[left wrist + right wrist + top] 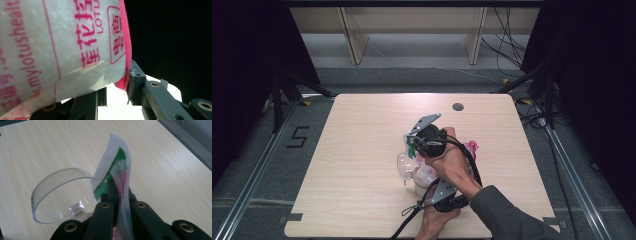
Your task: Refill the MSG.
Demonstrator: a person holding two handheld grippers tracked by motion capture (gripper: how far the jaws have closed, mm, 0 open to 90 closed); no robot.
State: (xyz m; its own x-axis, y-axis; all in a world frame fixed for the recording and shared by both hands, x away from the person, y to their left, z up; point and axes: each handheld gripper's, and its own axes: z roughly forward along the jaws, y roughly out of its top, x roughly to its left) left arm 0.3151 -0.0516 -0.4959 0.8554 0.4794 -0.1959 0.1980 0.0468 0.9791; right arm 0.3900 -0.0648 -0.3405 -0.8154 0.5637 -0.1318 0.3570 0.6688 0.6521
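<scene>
The high view looks forward and down from above the person's side onto the whole pale wooden table [362, 165]. The left gripper view sits very close against a translucent white plastic bag with pink print [57, 47]. The right gripper view looks along its jaws at close range onto the same tabletop, sharing the clear round plastic lid [60, 195] with the high view.

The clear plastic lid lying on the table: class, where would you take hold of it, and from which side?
Grip the lid's thin upright rim, one finger inside and one outside, coming from above. It lies flat on the table with the rim standing up, so the wall is probably the easiest part to pinch. Choose the side away from the bag.
</scene>
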